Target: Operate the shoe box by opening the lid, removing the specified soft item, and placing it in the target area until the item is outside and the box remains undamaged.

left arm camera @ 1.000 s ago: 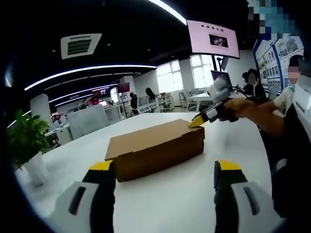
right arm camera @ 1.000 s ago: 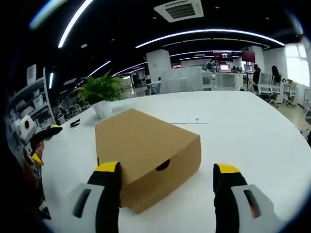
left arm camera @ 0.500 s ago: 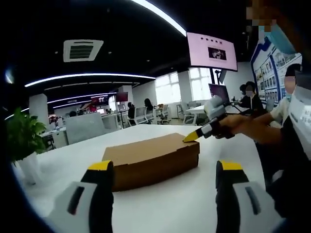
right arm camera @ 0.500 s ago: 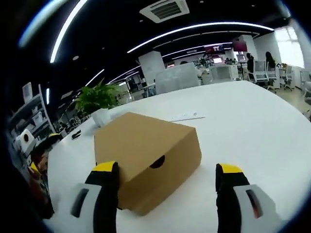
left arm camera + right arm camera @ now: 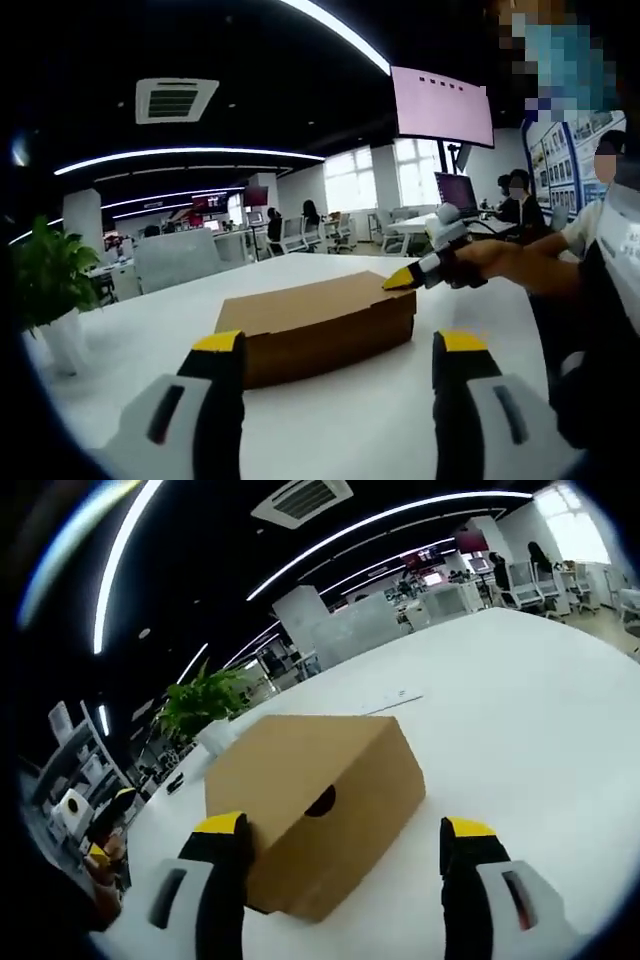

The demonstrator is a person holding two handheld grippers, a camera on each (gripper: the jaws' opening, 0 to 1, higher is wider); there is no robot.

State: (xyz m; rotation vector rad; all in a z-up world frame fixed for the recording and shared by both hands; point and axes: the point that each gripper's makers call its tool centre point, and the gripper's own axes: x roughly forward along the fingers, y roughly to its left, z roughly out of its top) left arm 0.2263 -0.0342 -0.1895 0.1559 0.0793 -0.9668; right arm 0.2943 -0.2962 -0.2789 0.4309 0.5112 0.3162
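A closed brown cardboard shoe box (image 5: 315,322) lies on a white table (image 5: 380,420); its lid is down. My left gripper (image 5: 338,345) is open, its yellow-tipped jaws a little short of the box's long side. In the left gripper view my right gripper (image 5: 404,279) comes in from the right, held in a hand, its yellow tip at the box's far right corner. In the right gripper view the box (image 5: 310,800) shows its end face with a dark finger hole. My right gripper (image 5: 345,830) stands open just before that end. The left gripper (image 5: 100,830) shows at the far left.
A potted green plant (image 5: 45,290) stands on the table left of the box, also seen behind the box as a plant (image 5: 205,705) in the right gripper view. A paper sheet (image 5: 395,700) lies beyond the box. People sit at desks behind; a person's arm (image 5: 530,270) reaches in at right.
Both views have shifted and tilted a little with the hands. The right gripper's tip has stayed close to the box's far corner. The box has not moved and its lid is still down.
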